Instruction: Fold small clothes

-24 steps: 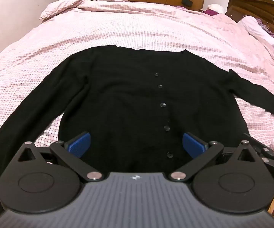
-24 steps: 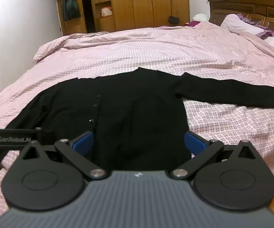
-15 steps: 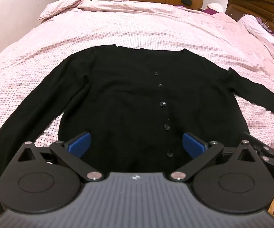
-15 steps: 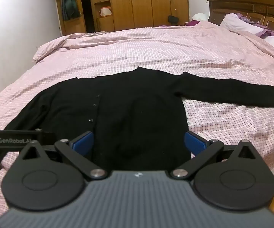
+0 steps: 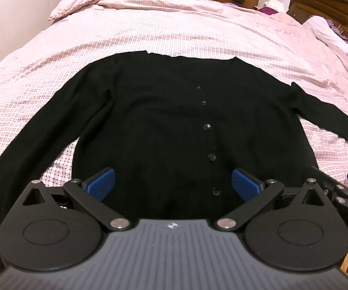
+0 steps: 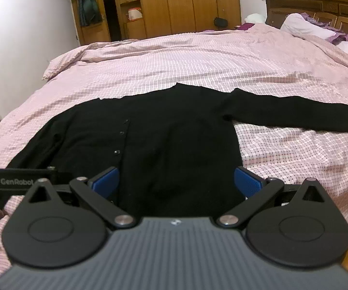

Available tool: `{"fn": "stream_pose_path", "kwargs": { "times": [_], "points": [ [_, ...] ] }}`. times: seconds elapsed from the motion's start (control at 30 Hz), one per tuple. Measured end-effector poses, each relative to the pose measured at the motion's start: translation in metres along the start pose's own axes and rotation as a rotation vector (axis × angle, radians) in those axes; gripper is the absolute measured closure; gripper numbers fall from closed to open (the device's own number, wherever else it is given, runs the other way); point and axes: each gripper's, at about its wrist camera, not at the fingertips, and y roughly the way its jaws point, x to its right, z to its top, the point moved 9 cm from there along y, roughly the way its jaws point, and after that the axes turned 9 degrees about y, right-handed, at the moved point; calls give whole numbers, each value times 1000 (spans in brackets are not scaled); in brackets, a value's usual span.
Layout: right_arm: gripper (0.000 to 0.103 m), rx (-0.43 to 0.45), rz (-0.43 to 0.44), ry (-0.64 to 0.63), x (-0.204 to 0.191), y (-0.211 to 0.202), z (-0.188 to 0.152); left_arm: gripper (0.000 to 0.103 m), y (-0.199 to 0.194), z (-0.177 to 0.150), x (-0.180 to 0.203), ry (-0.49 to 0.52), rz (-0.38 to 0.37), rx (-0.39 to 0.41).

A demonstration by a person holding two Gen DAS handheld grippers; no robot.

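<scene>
Both tools hover spread at the cardigan's hem: the left tool (image 5: 172, 183) and the right tool (image 6: 176, 181) each hold blue pads wide apart, gripping nothing. The black cardigan (image 5: 174, 125) lies flat and buttoned on the pink checked bed (image 5: 174, 24), sleeves out to either side. Beyond stand a wardrobe (image 6: 188, 2) and headboard (image 6: 319, 2).

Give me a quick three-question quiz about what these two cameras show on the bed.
1. True or false: the black cardigan is already folded in half.
2. What holds the cardigan's front closed: A zip, B buttons, C ties?
3. Fill in: both sets of jaws stand ____ and hold nothing.

Key: 1 false, it lies flat on the pink checked bedspread with sleeves spread. 2 B. 3 open, on left gripper and right gripper.
</scene>
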Motion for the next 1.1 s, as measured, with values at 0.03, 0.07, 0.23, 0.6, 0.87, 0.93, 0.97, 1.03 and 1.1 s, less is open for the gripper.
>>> {"fn": "stream_pose_path", "kwargs": {
  "times": [0.03,0.07,0.23,0.6,0.87,0.93,0.97,1.03,1.1],
  "points": [
    [0,0,-1,1,0,1,0,0,0,0,0,-2,0,-1],
    [0,0,-1,0,0,1,0,0,0,0,0,-3,0,-1],
    [0,1,0,-1,0,0,0,0,0,0,0,0,0,1],
    [0,0,2,-3,1,1,0,0,0,-1,1,-4,-1,-4],
    [0,0,2,-3,0,1,0,0,1,-1,1,-4,-2,-4],
    [0,1,1,-4,0,0,0,0,1,-1,0,-4,-2,-3],
    [0,2,1,-5,0,0,0,0,1,-1,0,-4,-1,-3],
    [0,2,1,-5,0,1,0,0,1,-1,0,-4,-2,-3],
    [0,2,1,-5,0,0,0,0,1,-1,0,-5,-1,-3]
  ]
}}
